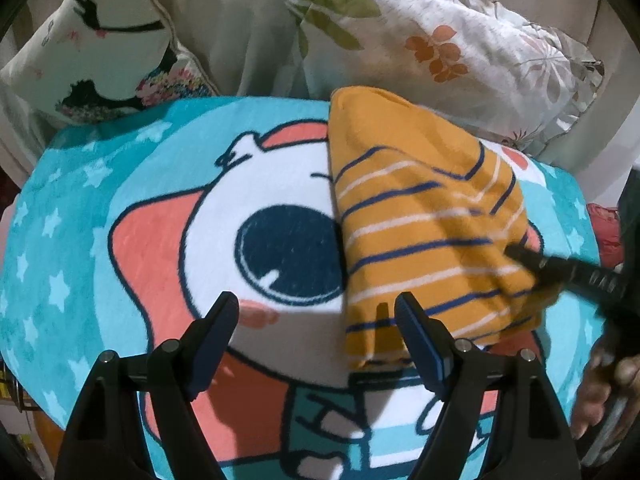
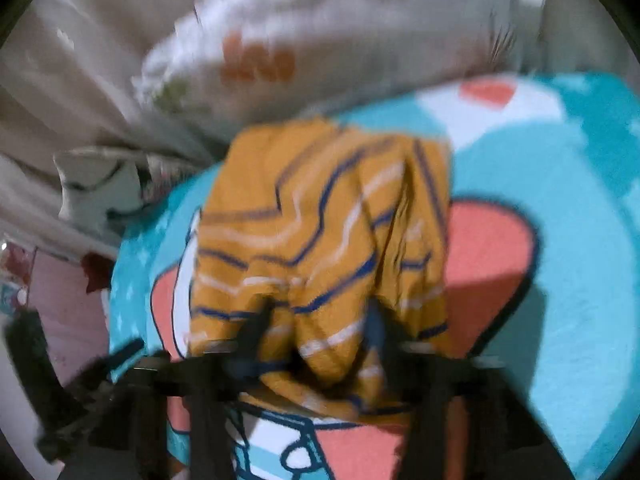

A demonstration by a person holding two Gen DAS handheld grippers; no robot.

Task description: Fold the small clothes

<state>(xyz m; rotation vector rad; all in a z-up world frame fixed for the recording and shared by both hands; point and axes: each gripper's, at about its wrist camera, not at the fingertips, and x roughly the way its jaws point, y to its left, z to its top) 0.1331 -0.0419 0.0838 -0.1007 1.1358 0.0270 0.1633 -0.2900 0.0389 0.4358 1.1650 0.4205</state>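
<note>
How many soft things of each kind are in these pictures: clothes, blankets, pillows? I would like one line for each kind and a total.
Clothes: 1, the striped shirt, held by the right gripper.
Blankets: 1, the cartoon blanket under it.
Pillows: 2, the bird pillow and the leaf pillow.
Total: 4.

Turquoise cartoon blanket (image 1: 72,216) underfoot, bird-print cushion (image 1: 100,52) and leaf-print pillow (image 1: 432,52) behind, cream fabric backdrop.
</note>
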